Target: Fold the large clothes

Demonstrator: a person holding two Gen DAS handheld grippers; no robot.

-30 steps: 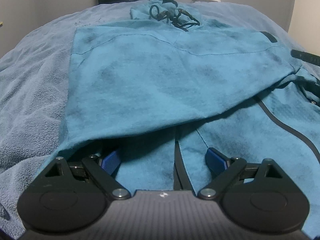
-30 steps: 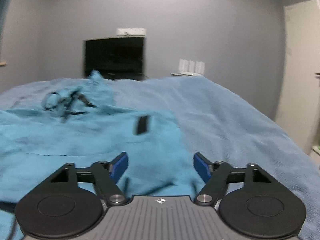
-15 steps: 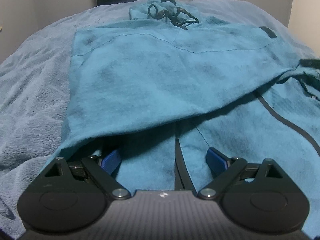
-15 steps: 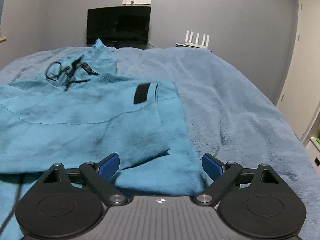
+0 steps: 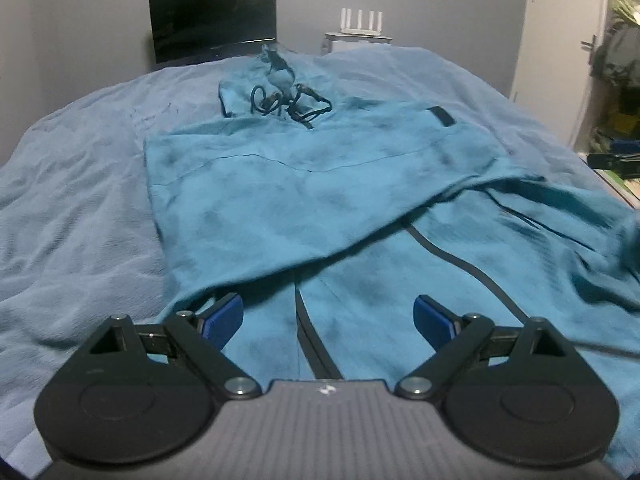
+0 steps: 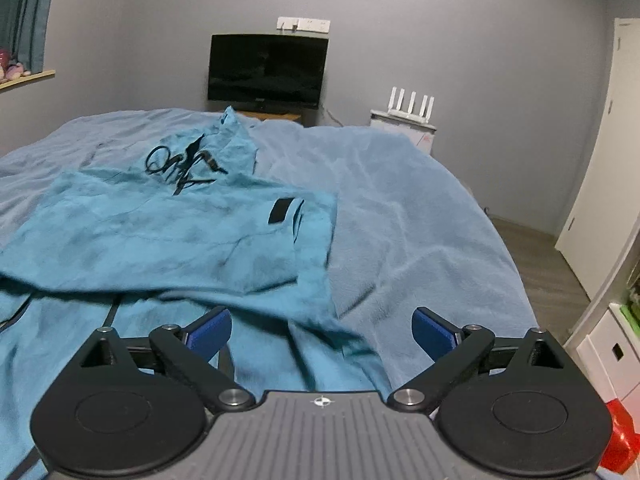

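You are over a bed (image 5: 72,208) spread with a pale blue blanket, in a grey-walled room; a dark monitor (image 6: 266,69) stands at the far wall, with a white router (image 6: 412,101) to its right and a white door (image 6: 608,152) at the right edge.

On the blanket lies the teal hooded jacket (image 5: 288,200), its hood and tangled black drawstrings (image 5: 288,100) at the far end. One panel is folded across the body on a diagonal, and a small black tab (image 5: 440,115) sits near its far right corner. Below the fold, a dark zipper line runs toward you.

Your left gripper (image 5: 328,314) hangs above the near hem with its blue pads spread wide and nothing between them but air; the cloth lies beneath, untouched. Its left pad (image 5: 224,312) sits close to the edge of the folded panel.

Your right gripper (image 6: 320,326) hangs above the jacket's right edge, where teal meets blanket. Its jaws have just been opening and now stand wide apart, gripping nothing.
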